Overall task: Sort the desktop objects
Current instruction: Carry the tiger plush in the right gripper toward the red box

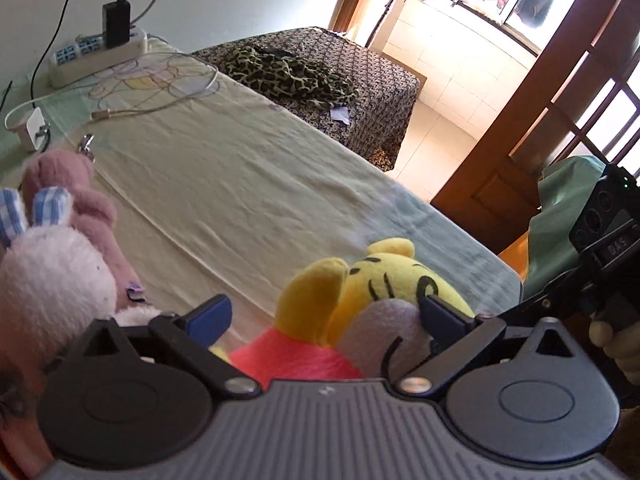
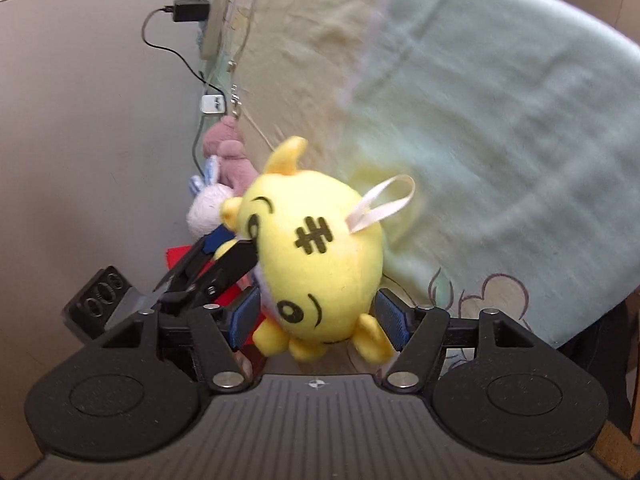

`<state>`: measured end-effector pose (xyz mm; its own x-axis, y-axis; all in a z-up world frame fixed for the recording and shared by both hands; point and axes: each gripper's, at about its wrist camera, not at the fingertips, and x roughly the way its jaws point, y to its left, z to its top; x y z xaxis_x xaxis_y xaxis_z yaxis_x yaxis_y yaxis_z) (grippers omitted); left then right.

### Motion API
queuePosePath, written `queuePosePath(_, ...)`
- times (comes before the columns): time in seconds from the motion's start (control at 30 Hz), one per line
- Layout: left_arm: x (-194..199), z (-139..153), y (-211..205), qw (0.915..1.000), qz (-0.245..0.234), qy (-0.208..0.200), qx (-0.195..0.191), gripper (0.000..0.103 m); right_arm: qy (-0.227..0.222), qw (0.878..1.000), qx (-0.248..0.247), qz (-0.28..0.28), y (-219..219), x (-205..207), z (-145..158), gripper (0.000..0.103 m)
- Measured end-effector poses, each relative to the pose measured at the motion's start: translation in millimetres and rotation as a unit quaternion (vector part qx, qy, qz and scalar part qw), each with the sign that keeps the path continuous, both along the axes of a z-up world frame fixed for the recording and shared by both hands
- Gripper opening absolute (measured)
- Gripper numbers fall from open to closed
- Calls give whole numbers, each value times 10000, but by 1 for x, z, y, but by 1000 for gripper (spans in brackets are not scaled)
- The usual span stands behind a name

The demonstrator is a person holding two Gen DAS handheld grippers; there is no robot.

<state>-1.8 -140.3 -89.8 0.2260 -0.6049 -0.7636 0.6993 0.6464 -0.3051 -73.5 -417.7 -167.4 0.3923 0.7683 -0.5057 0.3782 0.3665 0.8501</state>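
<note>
pale yellow-green cloth (image 1: pixel 224 184) covers the bench, with a white power strip (image 1: pixel 98 54) and black charger at 11 o'clock by the wall, loose white cables beside it. beyond, at 12 o'clock in the left wrist view, a dark patterned bed (image 1: pixel 360 76) carrying a leopard-print cloth (image 1: pixel 288 74).

item: yellow tiger plush (image 2: pixel 316 256), red-pink body, white ribbon loop on the head. lies at the bench's near edge, between both tools.

item: right tongs (image 2: pixel 318 316), blue pads set wide on either side of the plush head, not visibly pressing it.

item: left tongs (image 1: pixel 324 316), spread wide; right-hand pad touches the plush's pale muzzle, the left-hand pad stands clear.

item: white rabbit plush (image 1: pixel 52 280) with blue checked ears, touching a mauve plush (image 1: pixel 76 196), at 9 o'clock in the left wrist view.
</note>
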Motion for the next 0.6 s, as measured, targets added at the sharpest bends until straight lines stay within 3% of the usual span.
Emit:
queuePosePath(0.13, -8, 3, 7, 10000, -52, -34, 56, 101, -89, 9999, 10, -97, 4, 12, -4, 59)
queuePosePath(0.27, -20, -1, 12, 9998, -88, -45, 175, 101, -609, 9970, -417, 231, 10, 43, 12, 57)
queuePosePath(0.4, -37, -4, 13, 9986, 98, -256, 452, 101, -1259, 9840, -1006, 754, 27, 82, 29, 57)
queuePosePath(0.6, -50, -1, 39, 9970, 768, 64, 113, 101, -1639, 9706, -1429, 1030, 53, 114, 31, 67)
